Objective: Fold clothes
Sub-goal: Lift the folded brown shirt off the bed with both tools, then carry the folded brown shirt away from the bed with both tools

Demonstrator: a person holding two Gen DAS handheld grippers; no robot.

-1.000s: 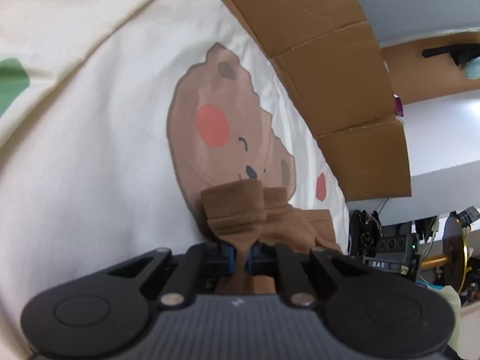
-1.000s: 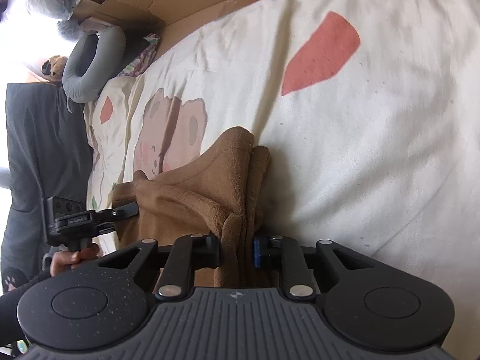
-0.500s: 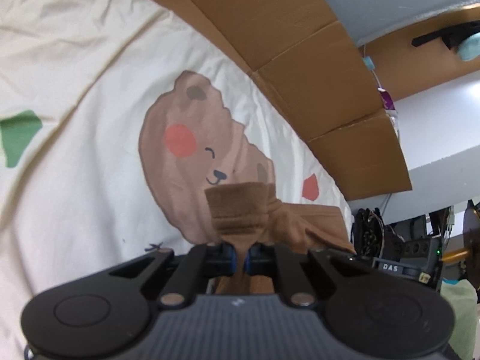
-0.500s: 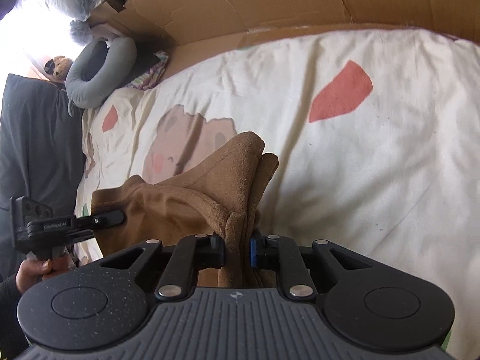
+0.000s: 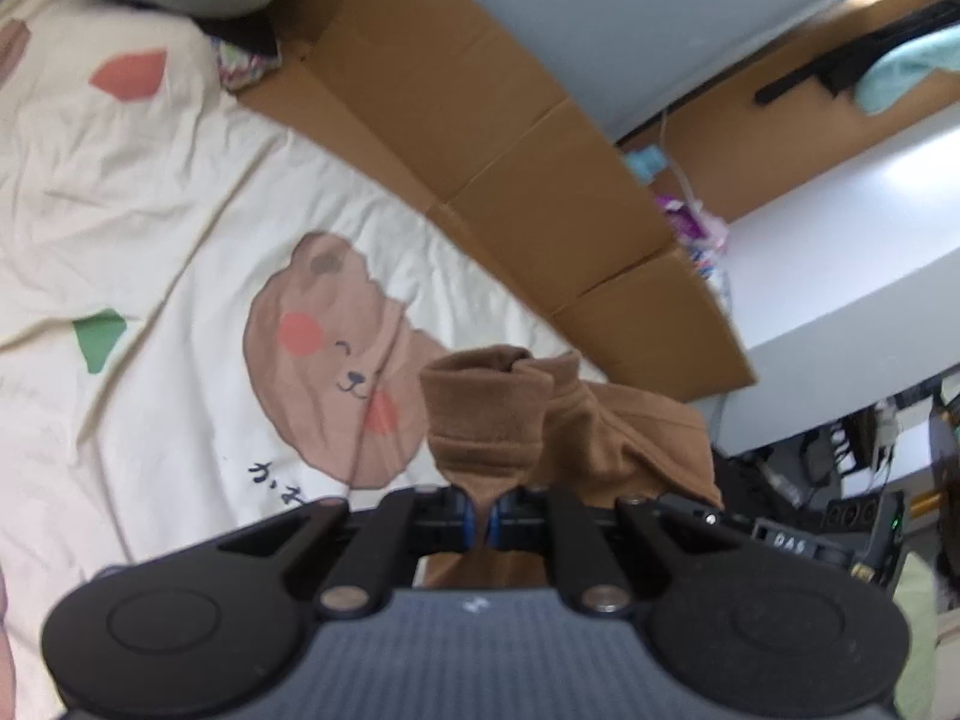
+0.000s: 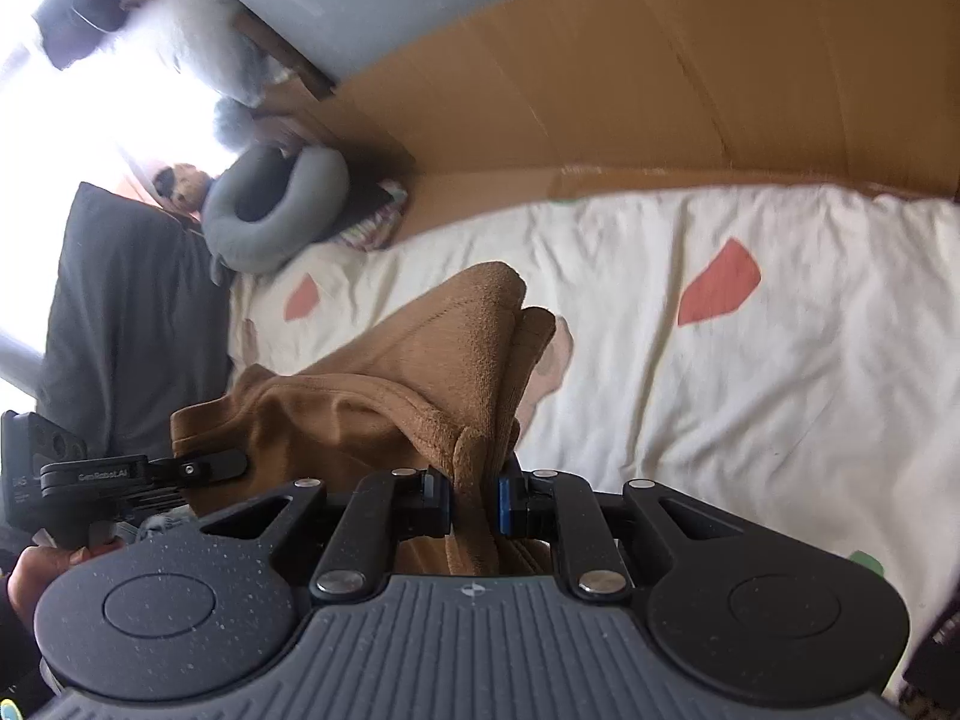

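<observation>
A brown fleece garment (image 5: 576,432) hangs between my two grippers, lifted above a cream bedsheet (image 5: 150,192) with a bear print. My left gripper (image 5: 480,519) is shut on a ribbed cuff of the garment, which stands up just past the fingertips. My right gripper (image 6: 474,507) is shut on another bunched edge of the same brown garment (image 6: 384,396). In the right wrist view the left gripper (image 6: 198,468) shows at the left, clamped on the far edge of the cloth. The rest of the garment below the grippers is hidden.
A brown cardboard wall (image 5: 492,138) runs along the far side of the bed; it also shows in the right wrist view (image 6: 660,78). A grey neck pillow (image 6: 270,210) lies at the bed's corner. A white desk (image 5: 840,240) and electronics stand to the right.
Both grippers have risen with the brown garment; the sheet now lies farther below, and more of the cardboard wall and room shows. Both stay shut on the cloth.
</observation>
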